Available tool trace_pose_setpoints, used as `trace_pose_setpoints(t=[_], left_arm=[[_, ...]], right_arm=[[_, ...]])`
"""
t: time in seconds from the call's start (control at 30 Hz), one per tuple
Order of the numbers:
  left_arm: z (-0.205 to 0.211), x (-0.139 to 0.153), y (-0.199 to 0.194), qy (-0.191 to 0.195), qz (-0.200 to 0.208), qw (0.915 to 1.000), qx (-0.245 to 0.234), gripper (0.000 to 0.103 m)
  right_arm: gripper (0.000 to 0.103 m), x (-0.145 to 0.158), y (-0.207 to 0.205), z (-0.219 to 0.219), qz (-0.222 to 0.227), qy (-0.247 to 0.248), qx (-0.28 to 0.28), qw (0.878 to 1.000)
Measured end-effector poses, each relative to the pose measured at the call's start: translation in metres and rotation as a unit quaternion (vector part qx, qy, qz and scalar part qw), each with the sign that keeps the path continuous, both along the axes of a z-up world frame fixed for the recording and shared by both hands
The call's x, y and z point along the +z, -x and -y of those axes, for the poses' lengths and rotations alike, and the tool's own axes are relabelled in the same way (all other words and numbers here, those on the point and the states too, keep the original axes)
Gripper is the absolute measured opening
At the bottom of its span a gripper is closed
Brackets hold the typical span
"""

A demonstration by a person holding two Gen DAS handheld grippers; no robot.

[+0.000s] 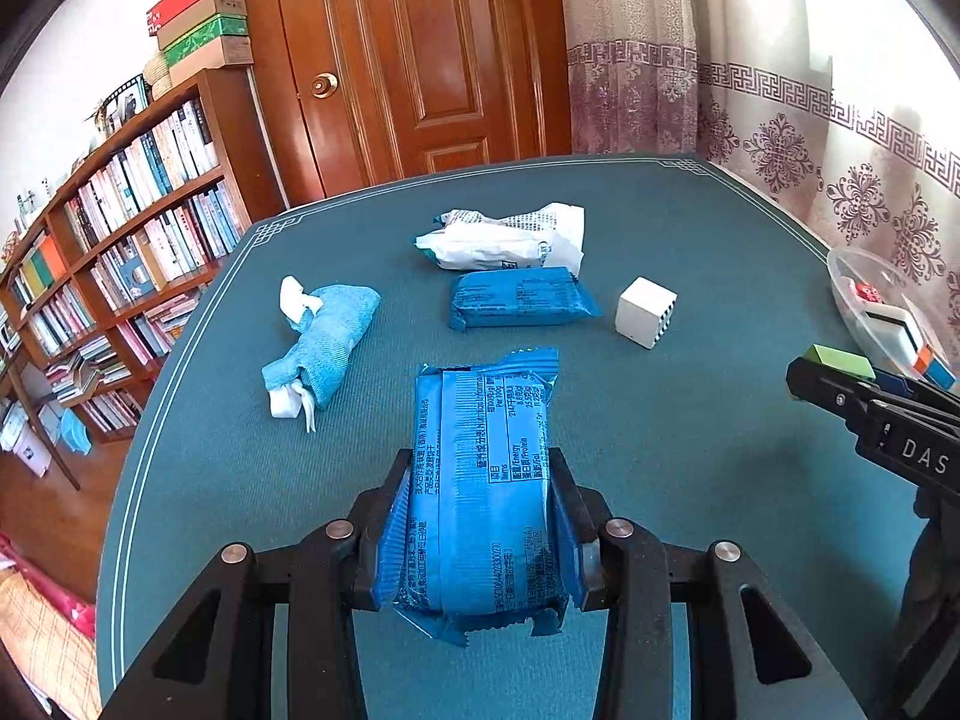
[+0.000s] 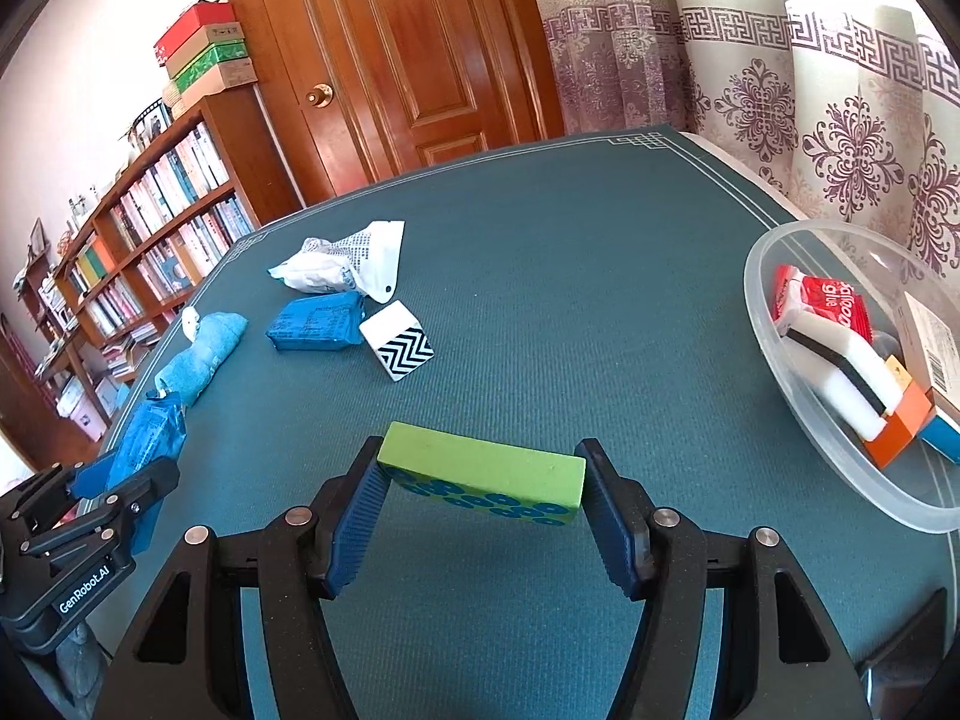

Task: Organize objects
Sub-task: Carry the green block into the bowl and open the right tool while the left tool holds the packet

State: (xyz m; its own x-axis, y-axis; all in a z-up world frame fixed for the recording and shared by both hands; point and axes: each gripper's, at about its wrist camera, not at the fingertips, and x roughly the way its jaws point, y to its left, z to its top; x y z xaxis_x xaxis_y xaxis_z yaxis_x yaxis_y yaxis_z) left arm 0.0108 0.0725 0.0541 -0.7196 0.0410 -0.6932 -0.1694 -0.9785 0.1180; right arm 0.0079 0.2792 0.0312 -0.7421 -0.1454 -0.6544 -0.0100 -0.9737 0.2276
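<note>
Now the left gripper is holding a blue snack packet lengthwise between its fingers, which are pressing on the packet's two long sides, above the teal bench. The right gripper is gripping a green block with blue rings on its side; the fingers are closed on its two short ends, and the block is hanging over the bench, near a clear plastic bowl at the right. Inside the bowl a red packet, a white and black sponge and an orange and blue block are lying. Farther on the bench, a second blue packet, a white crumpled bag, a white cube with a zigzag face and a rolled blue cloth are lying well apart from the bowl.
</note>
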Motion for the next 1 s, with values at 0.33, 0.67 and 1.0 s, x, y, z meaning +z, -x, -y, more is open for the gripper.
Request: trace_pose_setpoints(t=[0.33, 0.67, 1.0], left_arm=[[-0.042, 0.006, 0.004, 0.009, -0.003, 0.9991, -0.042, 0.043], [-0.094, 0.009, 0.009, 0.023, -0.005, 0.9959, -0.087, 0.043], [-0.135, 0.009, 0.015, 0.03, -0.002, 0.9923, -0.12, 0.043]], right_arm=[[0.064, 0.017, -0.01, -0.037, -0.028, -0.017, -0.033, 0.999], [0.064, 0.031, -0.022, -0.096, -0.051, -0.032, -0.092, 0.994], [0.064, 0.033, -0.027, -0.147, -0.058, -0.035, -0.138, 0.988]])
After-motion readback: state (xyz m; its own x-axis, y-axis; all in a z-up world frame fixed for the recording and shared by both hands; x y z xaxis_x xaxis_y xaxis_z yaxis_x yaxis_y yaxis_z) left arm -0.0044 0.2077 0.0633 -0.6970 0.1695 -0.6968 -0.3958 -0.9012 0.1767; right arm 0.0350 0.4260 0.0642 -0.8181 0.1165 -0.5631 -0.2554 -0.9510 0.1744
